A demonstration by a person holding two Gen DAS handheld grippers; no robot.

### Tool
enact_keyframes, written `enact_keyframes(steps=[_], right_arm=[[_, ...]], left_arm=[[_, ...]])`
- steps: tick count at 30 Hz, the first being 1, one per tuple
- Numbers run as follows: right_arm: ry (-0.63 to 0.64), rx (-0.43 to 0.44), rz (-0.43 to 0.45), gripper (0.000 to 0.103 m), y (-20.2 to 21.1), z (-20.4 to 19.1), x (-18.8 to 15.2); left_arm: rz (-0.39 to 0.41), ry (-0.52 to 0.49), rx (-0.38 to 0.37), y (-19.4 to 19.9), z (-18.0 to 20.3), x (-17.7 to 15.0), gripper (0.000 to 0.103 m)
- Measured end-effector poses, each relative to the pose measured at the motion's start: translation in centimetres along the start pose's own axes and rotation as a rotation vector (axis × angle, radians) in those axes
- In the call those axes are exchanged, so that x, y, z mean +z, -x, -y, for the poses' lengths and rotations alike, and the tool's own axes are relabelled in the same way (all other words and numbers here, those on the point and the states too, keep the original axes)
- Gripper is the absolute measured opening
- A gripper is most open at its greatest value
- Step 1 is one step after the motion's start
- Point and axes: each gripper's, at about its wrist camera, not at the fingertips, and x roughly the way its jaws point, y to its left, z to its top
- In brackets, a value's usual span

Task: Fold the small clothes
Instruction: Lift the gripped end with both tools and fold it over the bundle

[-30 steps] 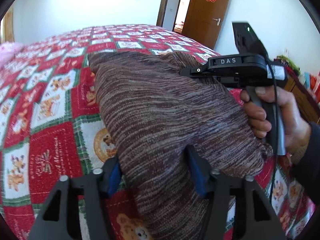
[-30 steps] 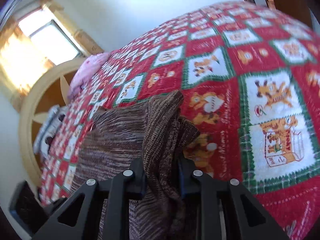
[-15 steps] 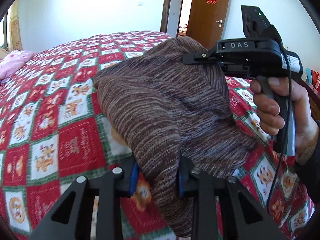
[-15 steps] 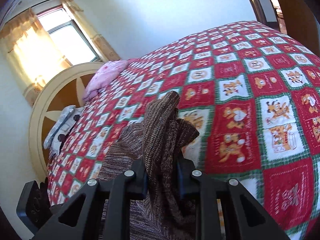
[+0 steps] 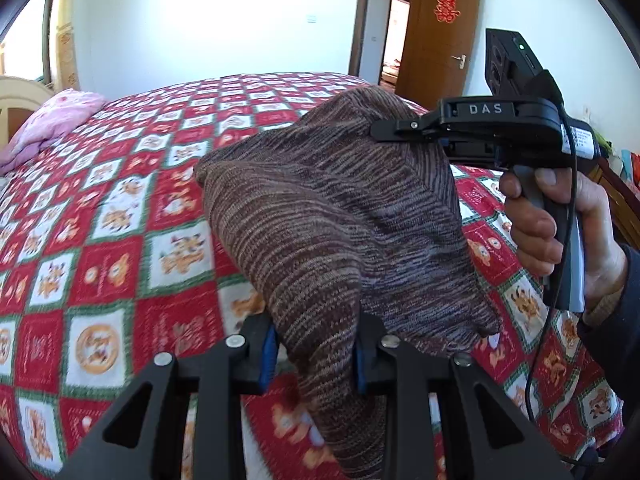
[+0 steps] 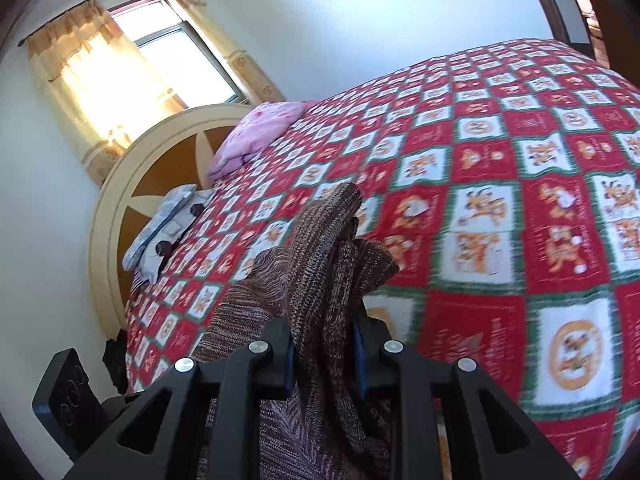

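A brown striped knit garment hangs in the air between both grippers, above the bed. My left gripper is shut on its near lower edge. My right gripper is shut on a bunched edge of the garment. In the left wrist view the right gripper pinches the garment's far upper edge, held by a hand.
The bed carries a red, green and white checked quilt. A pink pillow and a grey pillow lie by the round headboard. A brown door stands beyond the bed.
Both grippers have lifted the garment up off the quilt. My left gripper closed tight on its edge. The bed now sits lower and farther in both views.
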Motion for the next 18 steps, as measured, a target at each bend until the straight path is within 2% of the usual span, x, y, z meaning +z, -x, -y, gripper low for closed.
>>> enact_keyframes(steps=[18], right_arm=[[0.017, 0.110, -0.055, 0.023, -4.5, -7.1, -2.4]], left_arm=[[0.021, 0.036, 0.085, 5.4, -4.2, -3.3, 0.030]])
